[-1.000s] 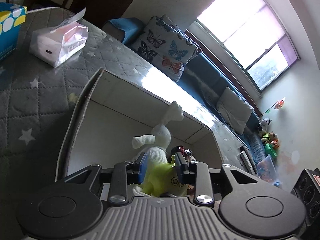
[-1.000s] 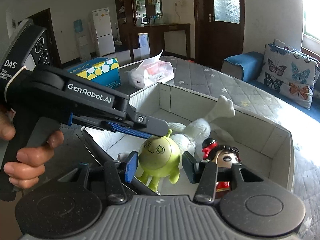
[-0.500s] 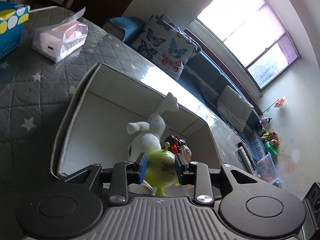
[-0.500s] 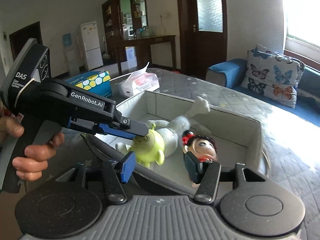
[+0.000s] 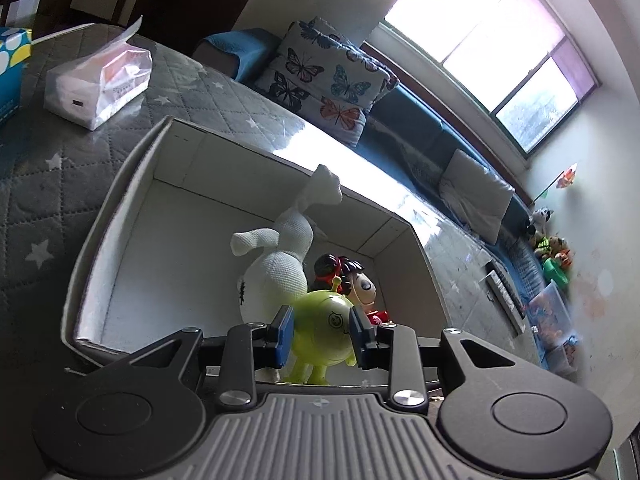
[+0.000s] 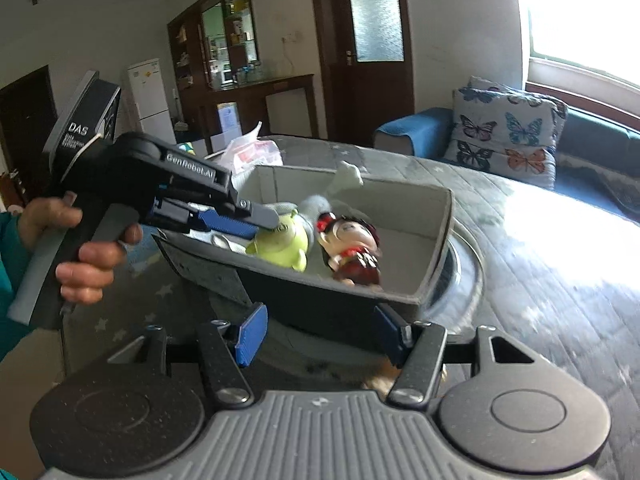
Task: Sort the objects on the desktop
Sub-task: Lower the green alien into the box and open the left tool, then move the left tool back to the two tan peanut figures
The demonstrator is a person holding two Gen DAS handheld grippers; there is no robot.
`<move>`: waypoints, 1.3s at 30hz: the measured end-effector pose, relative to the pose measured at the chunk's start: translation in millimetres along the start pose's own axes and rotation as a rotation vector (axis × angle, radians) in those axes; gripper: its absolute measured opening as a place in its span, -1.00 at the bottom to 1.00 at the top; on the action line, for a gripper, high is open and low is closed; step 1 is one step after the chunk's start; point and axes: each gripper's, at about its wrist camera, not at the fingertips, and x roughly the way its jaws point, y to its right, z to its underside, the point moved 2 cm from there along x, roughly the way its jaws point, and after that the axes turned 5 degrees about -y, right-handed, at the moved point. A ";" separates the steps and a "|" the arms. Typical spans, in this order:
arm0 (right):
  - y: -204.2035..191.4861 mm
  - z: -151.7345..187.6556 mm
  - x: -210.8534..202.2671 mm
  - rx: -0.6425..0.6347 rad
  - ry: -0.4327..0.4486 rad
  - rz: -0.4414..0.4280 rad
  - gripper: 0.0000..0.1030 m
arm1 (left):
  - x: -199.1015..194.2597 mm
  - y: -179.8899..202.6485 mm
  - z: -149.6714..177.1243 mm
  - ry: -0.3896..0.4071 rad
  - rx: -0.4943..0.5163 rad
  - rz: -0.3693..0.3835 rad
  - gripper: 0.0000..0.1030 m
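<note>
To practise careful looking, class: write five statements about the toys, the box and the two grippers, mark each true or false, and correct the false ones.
1. The left gripper has its pads on the green toy. True.
2. The right gripper holds the doll. False: nothing is between its jaws, which are opening, and the doll lies in the box.
3. The white plush toy lies inside the box. True.
4. The tissue pack is in the box. False: it sits on the quilted cover outside it.
5. The doll wears blue clothes. False: they are red.
</note>
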 end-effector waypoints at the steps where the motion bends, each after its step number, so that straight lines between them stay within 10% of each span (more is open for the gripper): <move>1: 2.6 2.8 -1.4 0.009 -0.003 0.004 0.17 | 2.2 1.1 0.2 -0.004 0.005 -0.004 -0.37; 26: 35.4 61.0 -26.5 0.167 -0.023 0.083 0.18 | -21.6 52.3 28.4 0.032 0.156 -0.009 -0.39; 39: 38.3 77.5 -30.6 0.190 -0.026 0.093 0.40 | 10.9 93.7 74.7 -0.122 0.232 0.046 -0.36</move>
